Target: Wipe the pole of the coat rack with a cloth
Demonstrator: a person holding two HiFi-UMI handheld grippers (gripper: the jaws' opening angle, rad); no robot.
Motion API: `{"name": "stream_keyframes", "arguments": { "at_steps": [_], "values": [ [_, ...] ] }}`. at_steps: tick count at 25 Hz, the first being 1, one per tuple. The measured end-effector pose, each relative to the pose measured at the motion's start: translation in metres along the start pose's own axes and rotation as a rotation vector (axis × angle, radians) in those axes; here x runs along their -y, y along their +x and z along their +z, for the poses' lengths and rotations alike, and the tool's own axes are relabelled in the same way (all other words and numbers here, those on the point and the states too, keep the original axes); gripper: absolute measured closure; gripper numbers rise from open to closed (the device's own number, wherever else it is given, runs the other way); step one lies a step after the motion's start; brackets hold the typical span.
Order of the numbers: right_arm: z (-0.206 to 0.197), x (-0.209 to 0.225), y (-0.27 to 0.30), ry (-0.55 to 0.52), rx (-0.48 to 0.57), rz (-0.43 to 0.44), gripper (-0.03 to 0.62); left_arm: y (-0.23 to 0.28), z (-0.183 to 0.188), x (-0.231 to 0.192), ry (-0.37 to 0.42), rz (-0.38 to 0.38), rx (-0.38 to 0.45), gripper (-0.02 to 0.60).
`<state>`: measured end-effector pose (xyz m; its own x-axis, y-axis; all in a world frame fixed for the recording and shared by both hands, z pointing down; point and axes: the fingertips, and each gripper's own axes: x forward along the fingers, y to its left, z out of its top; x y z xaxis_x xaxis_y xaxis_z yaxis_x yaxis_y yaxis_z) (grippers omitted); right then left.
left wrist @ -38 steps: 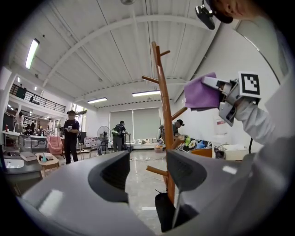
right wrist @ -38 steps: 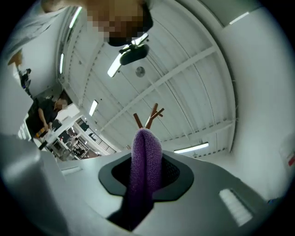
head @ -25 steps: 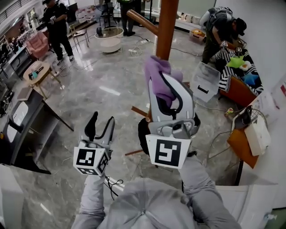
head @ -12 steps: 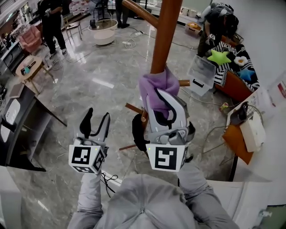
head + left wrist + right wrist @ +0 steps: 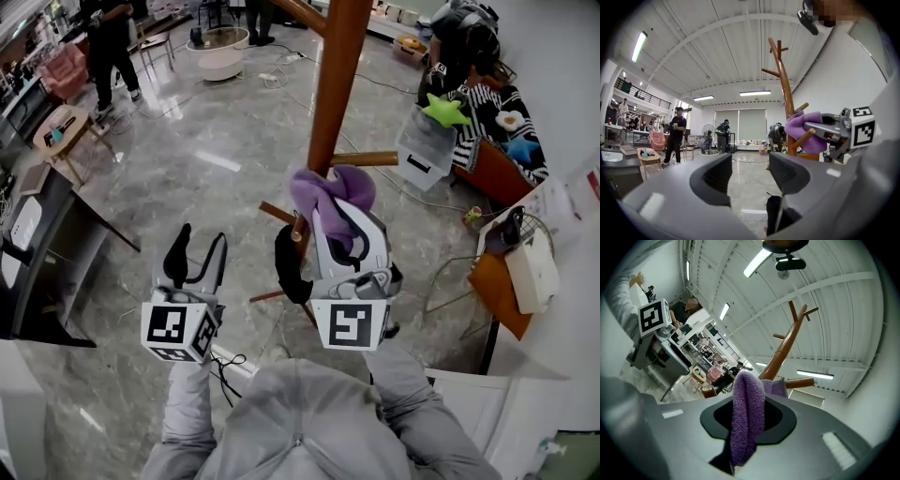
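The brown wooden pole [image 5: 330, 84] of the coat rack rises through the middle of the head view, with a short peg [image 5: 366, 158] sticking out to the right. My right gripper [image 5: 330, 208] is shut on a purple cloth [image 5: 323, 195], and the cloth presses against the pole just below that peg. In the right gripper view the cloth [image 5: 747, 418] hangs between the jaws with the pole [image 5: 783, 350] right behind it. My left gripper [image 5: 195, 258] is open and holds nothing, to the left of the pole. The left gripper view shows the pole [image 5: 785, 93] and the cloth [image 5: 802, 131] off to the right.
The rack's wooden feet [image 5: 277, 214] spread over the glossy marble floor. A dark desk [image 5: 47, 272] stands at the left, a clear bin [image 5: 422, 150] and plush toys at the right. People stand far back near a round table [image 5: 217, 58].
The right gripper with the cloth has slid down the pole, from above the side peg to just below it. The left gripper stays open beside it.
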<state>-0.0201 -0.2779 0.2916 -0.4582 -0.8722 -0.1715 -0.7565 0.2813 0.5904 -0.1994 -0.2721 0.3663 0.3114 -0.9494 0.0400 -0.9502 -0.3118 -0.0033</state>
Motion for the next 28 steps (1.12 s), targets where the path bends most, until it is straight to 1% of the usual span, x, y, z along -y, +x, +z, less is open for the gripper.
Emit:
{"name": "stream_keyframes", "arguments": {
  "at_steps": [7,10,12,17,20,22,24,26,28],
  "values": [
    [-0.024,0.001,-0.006,0.069,-0.042,-0.019,0.524,-0.007,0.0,-0.002,-0.003,0.011,-0.005,0.313],
    [-0.033,0.002,-0.01,0.074,-0.069,-0.024,0.523,-0.008,0.003,-0.001,0.002,0.009,0.001,0.313],
    [-0.042,0.003,-0.016,0.076,-0.1,-0.029,0.523,-0.008,0.004,0.002,0.004,0.004,0.004,0.313],
    [-0.077,0.012,-0.037,0.089,-0.217,-0.056,0.524,-0.008,0.005,0.008,0.004,-0.012,0.01,0.313],
    [-0.09,0.028,-0.049,0.095,-0.243,-0.098,0.523,-0.006,0.008,0.013,0.006,-0.022,0.016,0.313],
    [-0.088,0.045,-0.057,0.093,-0.242,-0.137,0.523,-0.005,0.01,0.017,0.008,-0.029,0.02,0.313],
    [-0.077,0.065,-0.063,0.086,-0.22,-0.181,0.523,-0.004,0.011,0.021,0.01,-0.036,0.023,0.313],
    [-0.054,0.088,-0.07,0.076,-0.189,-0.231,0.524,-0.004,0.012,0.024,0.011,-0.04,0.026,0.314],
    [-0.021,0.114,-0.077,0.061,-0.123,-0.298,0.523,-0.004,0.013,0.027,0.013,-0.044,0.029,0.314]
  ]
}}
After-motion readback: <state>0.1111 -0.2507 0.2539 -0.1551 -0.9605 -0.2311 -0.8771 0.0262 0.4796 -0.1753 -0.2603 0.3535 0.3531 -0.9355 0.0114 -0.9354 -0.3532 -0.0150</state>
